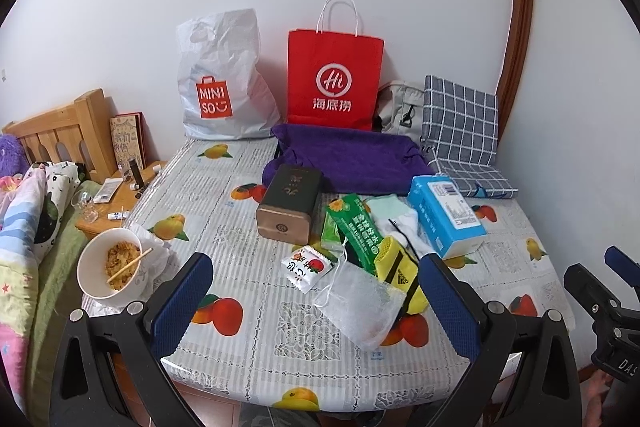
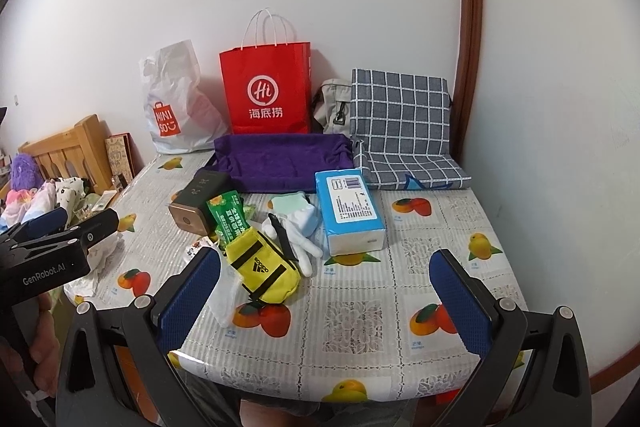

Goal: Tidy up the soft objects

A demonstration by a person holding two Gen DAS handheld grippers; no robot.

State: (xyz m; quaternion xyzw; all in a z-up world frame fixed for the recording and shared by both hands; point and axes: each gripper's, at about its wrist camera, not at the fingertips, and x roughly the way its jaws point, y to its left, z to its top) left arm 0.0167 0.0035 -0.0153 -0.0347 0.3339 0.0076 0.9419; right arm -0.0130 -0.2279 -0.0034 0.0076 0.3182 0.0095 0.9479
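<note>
At the left edge of the counter (image 1: 248, 339), keep well away from the bowl (image 1: 110, 267) with chopsticks and food: not soft, and easy to tip. Hold the left gripper (image 1: 316, 259) over the near edge, fingers wide apart and empty. Just ahead of it, pass over the small snack packet (image 1: 307, 267) and look at the white mesh pouch (image 1: 360, 303), lying flat and touching the yellow pouch (image 1: 400, 267); hard to tell which of the two is on top. Probably best to begin with the yellow pouch. Come down over its middle, close across the narrow width, and raise slowly, minding the green packet (image 1: 352, 227) that seems to poke into its far end. Further right, take the white glove (image 2: 298, 247) and the pale socks (image 2: 296, 211) by a bunched fold, not by one thin strip of cloth. Squeeze the blue tissue pack (image 1: 444, 215) only lightly; likely to dent. Keep the right gripper (image 2: 325, 255) likewise spread and empty above bare counter, ready to steady. Likely place for all: the purple fabric bin (image 1: 348, 155) at the back, in front of the red bag (image 1: 334, 75).
</note>
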